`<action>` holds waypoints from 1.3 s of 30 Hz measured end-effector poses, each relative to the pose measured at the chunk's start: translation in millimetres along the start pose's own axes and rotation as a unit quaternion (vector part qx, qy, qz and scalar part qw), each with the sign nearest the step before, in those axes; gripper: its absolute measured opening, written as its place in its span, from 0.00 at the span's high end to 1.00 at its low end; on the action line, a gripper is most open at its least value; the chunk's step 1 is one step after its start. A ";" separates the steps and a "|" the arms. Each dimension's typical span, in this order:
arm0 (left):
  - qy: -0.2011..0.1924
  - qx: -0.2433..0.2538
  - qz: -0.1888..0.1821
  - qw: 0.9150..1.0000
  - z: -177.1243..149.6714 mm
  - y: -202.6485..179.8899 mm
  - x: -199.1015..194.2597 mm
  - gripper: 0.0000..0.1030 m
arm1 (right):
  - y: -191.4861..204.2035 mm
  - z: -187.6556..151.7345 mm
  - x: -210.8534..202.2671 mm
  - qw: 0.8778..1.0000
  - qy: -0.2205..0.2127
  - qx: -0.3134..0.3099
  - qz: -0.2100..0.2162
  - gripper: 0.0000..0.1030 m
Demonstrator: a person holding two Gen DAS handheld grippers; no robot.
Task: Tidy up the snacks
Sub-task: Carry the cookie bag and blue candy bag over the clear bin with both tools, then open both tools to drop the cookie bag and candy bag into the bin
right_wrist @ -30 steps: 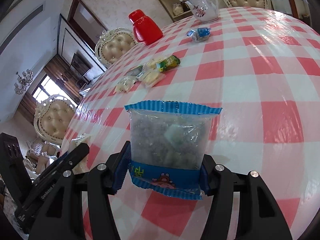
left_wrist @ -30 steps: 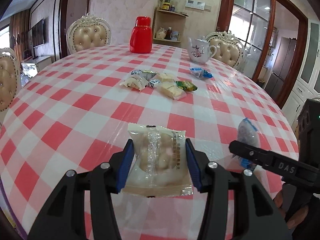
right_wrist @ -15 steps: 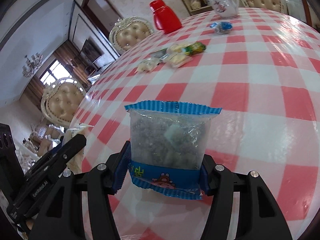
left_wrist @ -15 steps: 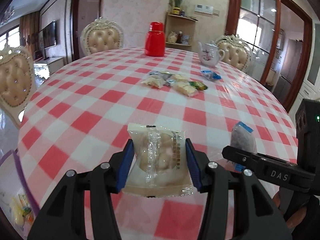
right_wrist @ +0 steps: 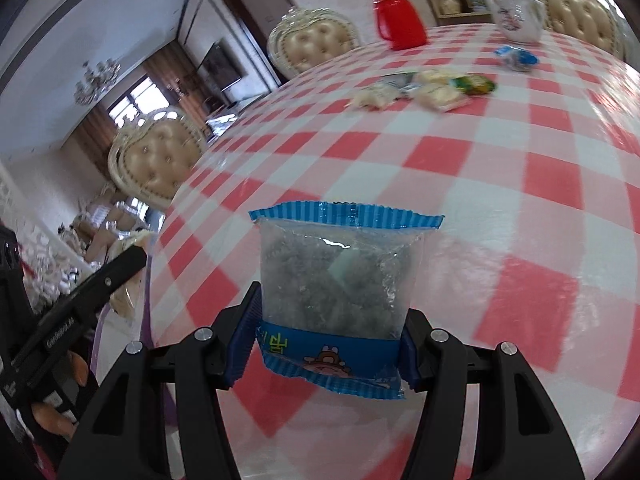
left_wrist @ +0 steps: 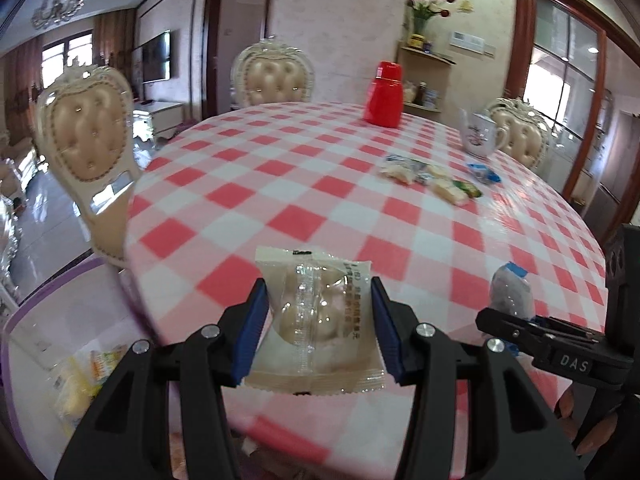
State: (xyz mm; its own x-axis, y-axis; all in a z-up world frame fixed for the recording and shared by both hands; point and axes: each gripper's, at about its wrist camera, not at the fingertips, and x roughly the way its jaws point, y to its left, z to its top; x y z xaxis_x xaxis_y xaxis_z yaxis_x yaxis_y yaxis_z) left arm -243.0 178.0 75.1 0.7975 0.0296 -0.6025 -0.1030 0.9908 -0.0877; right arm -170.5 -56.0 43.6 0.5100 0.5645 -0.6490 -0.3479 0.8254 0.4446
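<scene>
Over a checked table (left_wrist: 320, 184), with more snacks (left_wrist: 430, 178) left at two o'clock, a pale packet (left_wrist: 316, 320) is clamped in the left gripper (left_wrist: 318, 330) and a blue packet (right_wrist: 336, 280) in the right gripper (right_wrist: 326, 334). A carry step is judged underway; next, release into the purple-rimmed bin (left_wrist: 52, 312) at eight o'clock.

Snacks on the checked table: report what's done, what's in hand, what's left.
Done: a few packets already lie in the purple-rimmed bin beside the table.
In hand: the left hand-held gripper is shut on a pale pastry packet; the right hand-held gripper is shut on a blue-edged packet.
Left: the cluster of packets mid-table, plus a blue one by the teapot.
</scene>
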 end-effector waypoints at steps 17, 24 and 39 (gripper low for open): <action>0.001 -0.003 0.175 0.984 4.4 123.2 -56.4 0.50 | 197.2 -41.5 37.2 0.964 0.064 -0.237 0.101 0.44; 0.005 -0.031 0.214 0.976 4.5 155.6 -68.0 0.22 | 261.2 -66.2 58.8 0.938 0.088 -0.299 0.154 0.36; 0.084 -0.209 0.078 0.971 -2.6 147.2 -31.5 0.05 | 132.9 1.6 21.2 0.989 0.010 -0.107 0.106 0.24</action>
State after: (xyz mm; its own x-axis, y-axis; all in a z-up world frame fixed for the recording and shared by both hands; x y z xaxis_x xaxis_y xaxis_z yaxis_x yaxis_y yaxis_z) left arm -284.9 322.5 79.1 0.6484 0.1192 -0.7519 -0.4750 0.8351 -0.2773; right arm -204.6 65.6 90.0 0.3931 0.7224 -0.5689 -0.6039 0.6694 0.4327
